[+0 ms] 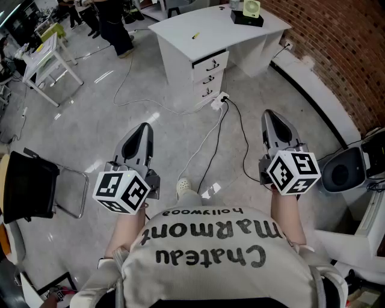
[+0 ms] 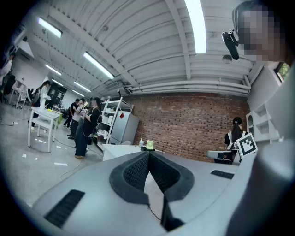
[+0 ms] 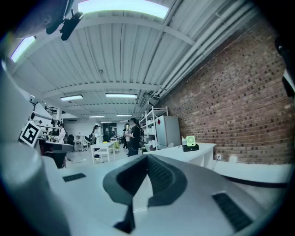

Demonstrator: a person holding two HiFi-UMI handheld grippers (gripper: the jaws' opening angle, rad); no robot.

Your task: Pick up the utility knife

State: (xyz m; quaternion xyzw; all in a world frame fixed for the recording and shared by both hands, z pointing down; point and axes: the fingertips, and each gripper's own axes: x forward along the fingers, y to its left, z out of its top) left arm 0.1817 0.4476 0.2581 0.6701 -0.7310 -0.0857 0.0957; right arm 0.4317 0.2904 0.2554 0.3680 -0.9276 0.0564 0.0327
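So nothing is grabbed yet: the left gripper (image 1: 143,130) and the right gripper (image 1: 271,116) are both clenched on nothing, jaw tips pressed together, held out level over the bare floor (image 1: 90,108). The only candidate I can see for the utility knife (image 1: 195,35) is that little yellow sliver lying on the white surface (image 1: 180,25) up ahead, well apart from both grippers and off to the left of the green fan (image 1: 252,8). It's too small to say for sure that's it, or which end has the blade. My guess on handling: light, stiff, smooth plastic or metal body, lying flat, so it'll want to skate away if you nudge it. I'd open a gripper, come down over the middle of the handle and pinch across the narrow sides, keeping clear of the blade end.
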